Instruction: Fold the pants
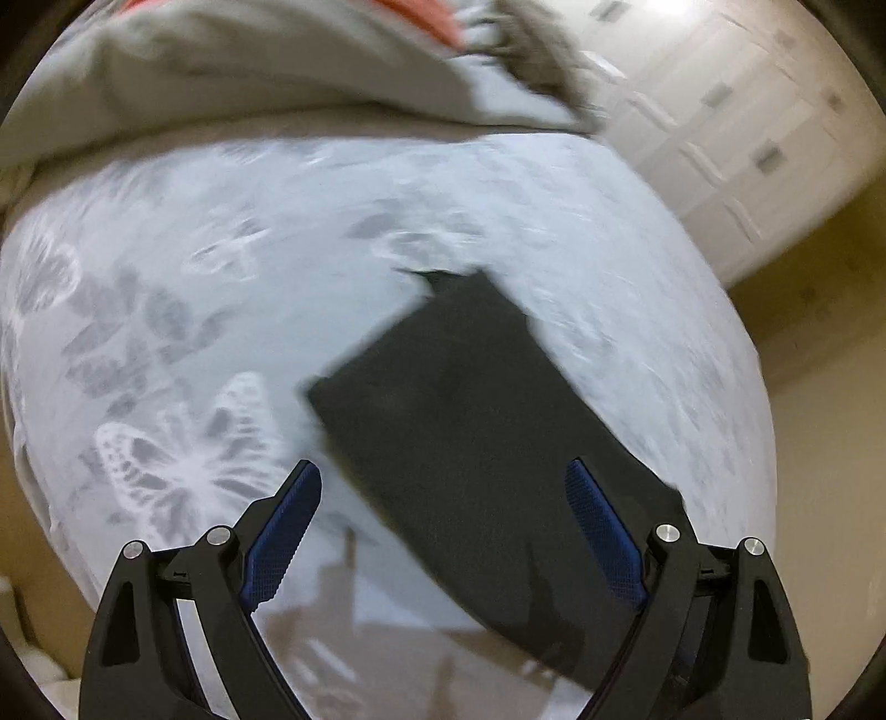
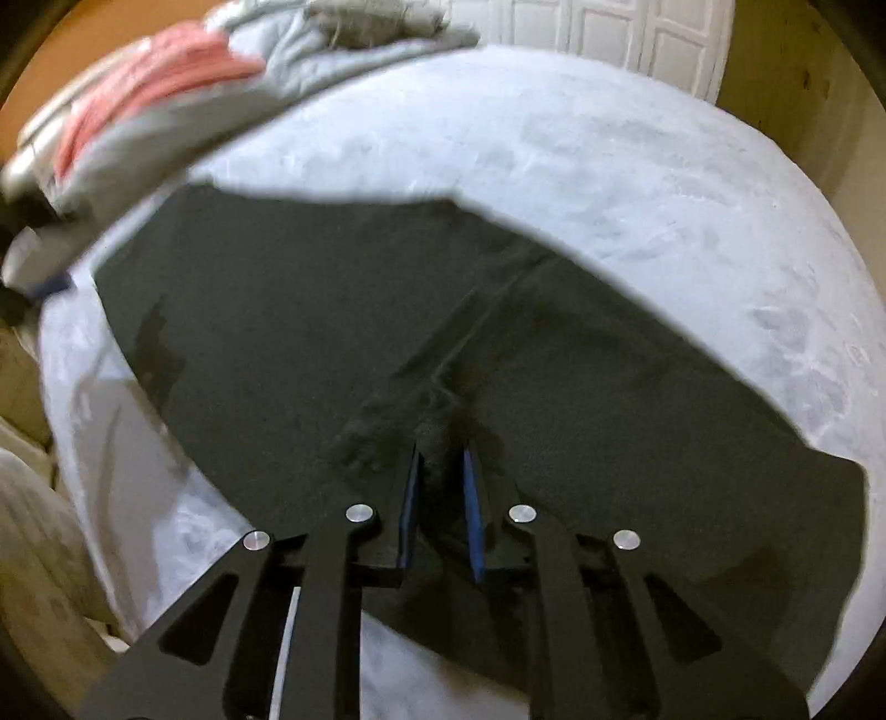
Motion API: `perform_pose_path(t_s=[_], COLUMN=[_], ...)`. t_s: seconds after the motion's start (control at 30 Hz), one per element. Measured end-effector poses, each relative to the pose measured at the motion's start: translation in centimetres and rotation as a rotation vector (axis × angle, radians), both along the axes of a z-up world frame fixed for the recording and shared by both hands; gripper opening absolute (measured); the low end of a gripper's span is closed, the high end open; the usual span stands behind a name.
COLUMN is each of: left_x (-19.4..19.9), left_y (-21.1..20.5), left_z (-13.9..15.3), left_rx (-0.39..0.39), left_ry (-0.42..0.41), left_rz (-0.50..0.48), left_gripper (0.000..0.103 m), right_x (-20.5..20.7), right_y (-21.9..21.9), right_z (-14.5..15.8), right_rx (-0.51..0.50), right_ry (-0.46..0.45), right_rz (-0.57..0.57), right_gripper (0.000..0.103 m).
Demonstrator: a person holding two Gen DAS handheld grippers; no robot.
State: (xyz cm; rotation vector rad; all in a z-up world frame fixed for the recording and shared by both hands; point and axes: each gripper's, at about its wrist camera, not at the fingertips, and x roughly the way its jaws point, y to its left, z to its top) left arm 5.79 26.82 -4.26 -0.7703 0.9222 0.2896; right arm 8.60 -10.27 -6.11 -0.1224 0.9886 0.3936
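Blue-padded fingers of the right gripper (image 2: 442,476) stand nearly together, pinching a bunched ridge of the black pants (image 2: 343,332) near the crotch seam, where the fabric puckers between the pads. Around that pinch the pants spread flat across the pale blue bedsheet (image 2: 637,183), one leg running off toward the upper left of the pinch and the other toward the lower right. Beyond the pants, at the far side of the sheet, lies a heap of grey and pink clothing (image 2: 166,83), and white panelled cupboard doors (image 2: 598,33) stand behind the bed. From the left wrist view, the left gripper (image 1: 443,487) is spread wide and holds nothing; its right finger hangs over the black pants (image 1: 470,421), its left finger over the butterfly-printed bedsheet (image 1: 194,288). Whether it touches the cloth cannot be told. Past the pants a grey blanket (image 1: 221,83) lies bunched. Both views are blurred.
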Motion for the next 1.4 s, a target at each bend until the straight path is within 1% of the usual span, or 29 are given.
perform_pose_path(t_s=[0.03,0.07,0.1,0.17,0.2,0.23,0.27,0.3,0.33,0.37,0.4,0.5,0.53,0.57,0.6,0.63,0.67,0.73,0.77,0.8,0.83,0.87,0.93,0.97,1.03,1.07,1.13,1.27,1.4], left_x=[0.2,0.5,0.8,1.9,2.6,3.0,3.4,3.7,4.3,4.5,4.3,3.5,3.1,2.9,2.7,2.4,2.1,1.6,1.5,1.4,1.1,0.8,-0.3,-0.6,-1.7,-1.9,-2.0,-2.3,-2.7], left_y=[1.1,1.9,2.3,2.9,3.2,3.1,2.9,2.6,1.9,1.4,1.1,-0.9,-2.6,-4.3,-6.6,-10.2,-13.4,-19.7,-23.7,-26.5,-29.0,-30.1,-30.8,-30.7,-29.7,-29.4,-28.9,-29.5,-30.2], left_z=[-0.9,-1.9,-2.6,-4.6,-5.8,-6.0,-5.6,-5.2,-4.9,-4.6,-4.2,-0.5,1.9,3.7,5.7,8.2,9.9,11.3,11.1,10.5,9.4,8.5,6.8,6.2,5.1,4.6,3.8,3.2,2.8], left_rx=[-0.036,-0.073,-0.102,-0.186,-0.227,-0.220,-0.187,-0.163,-0.123,-0.084,-0.079,-0.094,-0.094,-0.083,-0.071,-0.050,-0.015,0.060,0.085,0.085,0.092,0.106,0.133,0.154,0.223,0.284,0.379,0.550,0.624], left_ry=[0.027,0.058,0.073,0.092,0.097,0.087,0.058,0.031,0.031,0.051,0.036,-0.105,-0.179,-0.230,-0.281,-0.342,-0.380,-0.404,-0.399,-0.387,-0.360,-0.335,-0.305,-0.289,-0.254,-0.235,-0.203,-0.199,-0.203], left_rz=[0.025,0.038,0.046,0.056,0.055,0.060,0.061,0.042,0.005,0.007,0.014,-0.016,-0.063,-0.113,-0.177,-0.277,-0.363,-0.517,-0.634,-0.724,-0.787,-0.796,-0.807,-0.816,-0.770,-0.737,-0.718,-0.704,-0.744], left_gripper=[0.087,0.087,0.087,0.087,0.087,0.089,0.088,0.067,0.054,0.035,0.019,0.015,0.015,0.015,0.015,0.015,0.015,0.019,0.037,0.063,0.072,0.075,0.078,0.084,0.084,0.085,0.085,0.085,0.086], right_x=[-0.7,-1.0,-1.8,-2.8,-3.5,-4.3,-4.7,-4.8,-4.5,-4.3,-4.1,-4.3,-5.1,-5.3,-5.5,-5.8,-6.0,-6.4,-6.4,-6.3,-6.3,-6.4,-6.7,-6.7,-6.5,-6.1,-4.6,-1.5,0.9], right_y=[-1.9,-3.4,-5.8,-9.0,-11.3,-12.6,-14.4,-16.2,-17.3,-18.6,-19.7,-21.1,-21.3,-21.5,-21.9,-22.4,-22.6,-23.8,-24.2,-24.5,-24.8,-24.8,-24.5,-24.0,-22.8,-22.3,-20.6,-17.0,-12.8], right_z=[2.1,3.9,5.9,7.7,8.4,8.5,8.3,7.8,7.2,6.6,6.2,5.8,6.0,6.0,6.0,6.1,6.0,5.6,5.1,4.7,4.2,3.8,3.9,4.0,4.1,3.9,3.1,1.4,-1.3], right_rx=[0.032,0.049,0.060,0.060,0.065,0.073,0.087,0.098,0.088,0.051,0.032,0.012,-0.022,-0.041,-0.052,-0.057,-0.060,-0.058,-0.046,-0.035,-0.019,-0.008,0.006,0.015,0.061,0.091,0.194,0.335,0.348], right_ry=[-0.047,-0.089,-0.154,-0.234,-0.269,-0.283,-0.288,-0.283,-0.267,-0.222,-0.186,-0.163,-0.170,-0.176,-0.185,-0.199,-0.205,-0.186,-0.161,-0.144,-0.124,-0.111,-0.114,-0.119,-0.120,-0.106,-0.046,0.056,0.170], right_rz=[-0.032,-0.064,-0.120,-0.205,-0.254,-0.292,-0.341,-0.400,-0.450,-0.537,-0.586,-0.598,-0.613,-0.620,-0.623,-0.629,-0.636,-0.651,-0.655,-0.656,-0.660,-0.658,-0.636,-0.611,-0.554,-0.526,-0.455,-0.369,-0.318], right_gripper=[0.029,0.048,0.064,0.070,0.070,0.071,0.076,0.079,0.078,0.078,0.078,0.079,0.079,0.080,0.083,0.085,0.086,0.086,0.086,0.086,0.086,0.086,0.086,0.086,0.086,0.086,0.086,0.086,0.086])
